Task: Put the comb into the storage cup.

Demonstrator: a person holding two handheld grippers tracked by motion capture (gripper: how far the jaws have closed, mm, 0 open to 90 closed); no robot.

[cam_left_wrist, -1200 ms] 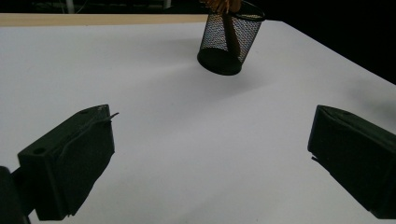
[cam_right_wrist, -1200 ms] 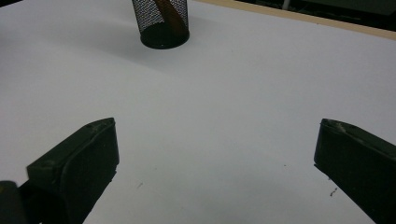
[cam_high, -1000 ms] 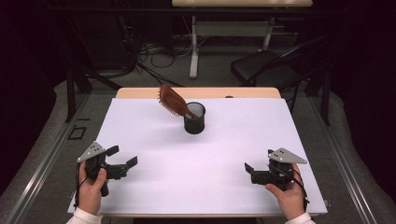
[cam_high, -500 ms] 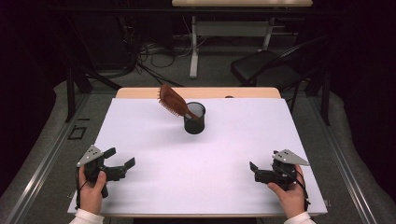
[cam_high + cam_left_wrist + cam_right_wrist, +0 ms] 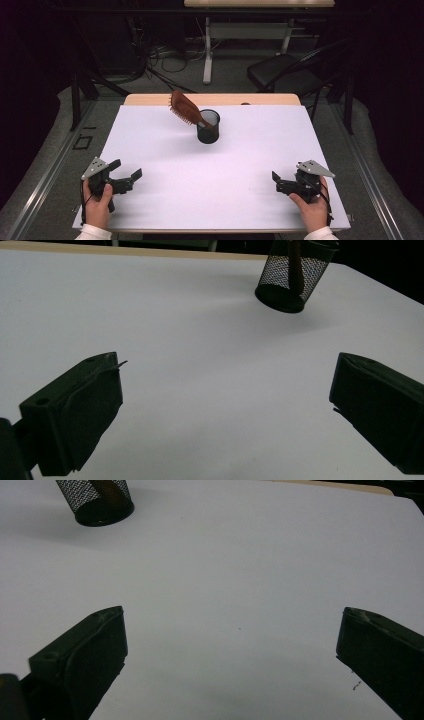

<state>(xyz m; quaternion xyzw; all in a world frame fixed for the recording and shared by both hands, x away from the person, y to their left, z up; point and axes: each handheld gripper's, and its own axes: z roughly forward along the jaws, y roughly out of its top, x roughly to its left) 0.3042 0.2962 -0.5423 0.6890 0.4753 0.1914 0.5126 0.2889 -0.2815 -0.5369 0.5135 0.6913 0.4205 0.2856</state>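
A black mesh cup [image 5: 208, 127] stands upright on the white table [image 5: 215, 170], toward the far edge and a little left of the middle. A brown hairbrush [image 5: 184, 108] sits in the cup with its handle down inside and its bristled head sticking out, tilted up and to the left of the cup's rim. Through the mesh in the left gripper view the handle shows as a dark bar inside the cup [image 5: 295, 274]; in the right gripper view a brown part of it shows inside the cup [image 5: 96, 500].

The left gripper [image 5: 126, 177] is held in a hand [image 5: 97, 205] well apart from the cup, near and to its left, by the table's near left corner. Its jaws are spread wide with only bare table between them, and they grip nothing. They point roughly toward the cup, which lies far ahead and to the right in that gripper's own view.

The right gripper [image 5: 276, 183] is held in the other hand [image 5: 312, 210], also well apart from the cup, near and to its right. Its jaws too stand wide apart over bare table, holding nothing. In its own view the cup lies far off at the upper left
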